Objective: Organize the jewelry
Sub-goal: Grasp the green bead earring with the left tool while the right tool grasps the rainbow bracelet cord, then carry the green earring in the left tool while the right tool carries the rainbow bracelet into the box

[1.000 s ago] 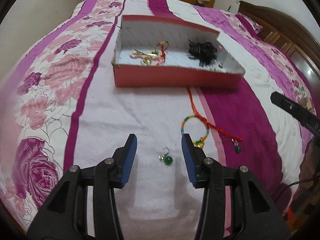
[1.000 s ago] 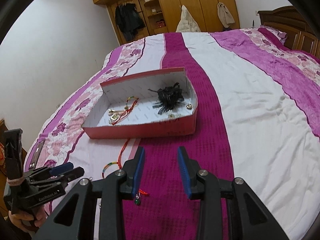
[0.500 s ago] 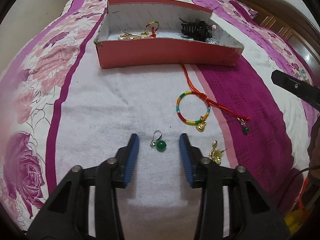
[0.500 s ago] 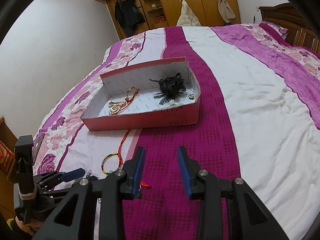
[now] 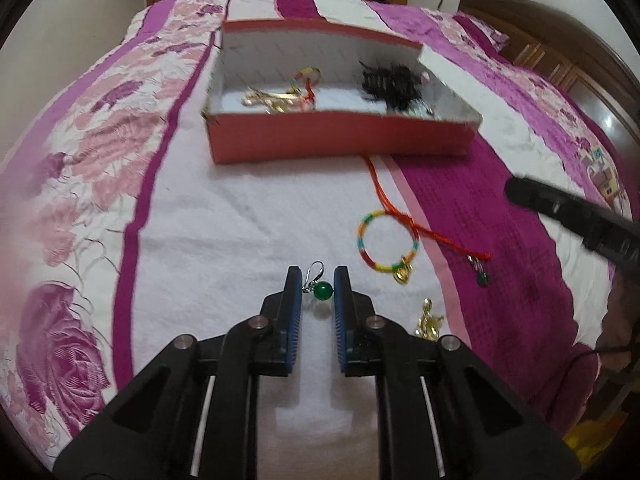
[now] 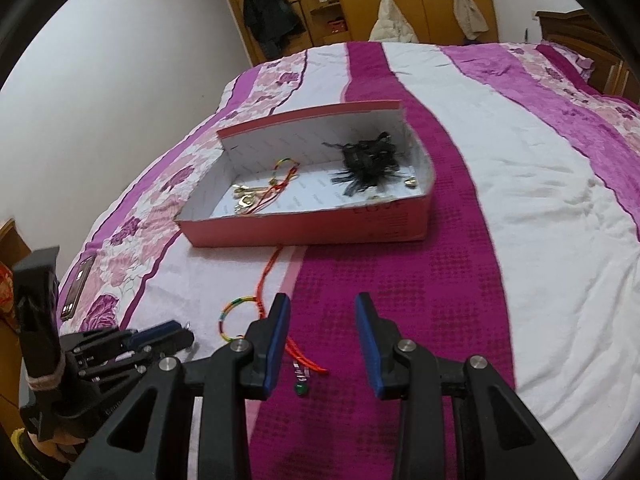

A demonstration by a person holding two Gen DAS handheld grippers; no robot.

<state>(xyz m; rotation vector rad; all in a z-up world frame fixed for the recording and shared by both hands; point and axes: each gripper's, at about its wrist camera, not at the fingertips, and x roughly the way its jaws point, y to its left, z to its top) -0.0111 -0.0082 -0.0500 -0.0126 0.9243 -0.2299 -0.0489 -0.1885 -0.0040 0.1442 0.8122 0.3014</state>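
My left gripper (image 5: pixel 317 280) is shut on a green bead earring (image 5: pixel 322 291) with a silver hook, held just above the bedspread. A rainbow bracelet (image 5: pixel 387 243) with a gold charm, a red cord (image 5: pixel 436 236) with a small green pendant and a gold earring (image 5: pixel 428 320) lie on the bed to its right. The red box (image 5: pixel 340 142) with white inside stands beyond, holding gold pieces, a bracelet and a black hair clip (image 5: pixel 390 84). My right gripper (image 6: pixel 322 308) is open and empty above the magenta stripe, near the cord's green pendant (image 6: pixel 301 388).
A phone (image 6: pixel 76 284) lies on the bed's left edge in the right wrist view. A wooden wardrobe (image 6: pixel 360 0) stands at the far end, and a wooden headboard (image 5: pixel 560 52) at the right. The left gripper also shows in the right wrist view (image 6: pixel 168 334).
My left gripper has closed around the green bead earring and lifted slightly. The right gripper has stayed open and shifted slightly nearer the box.
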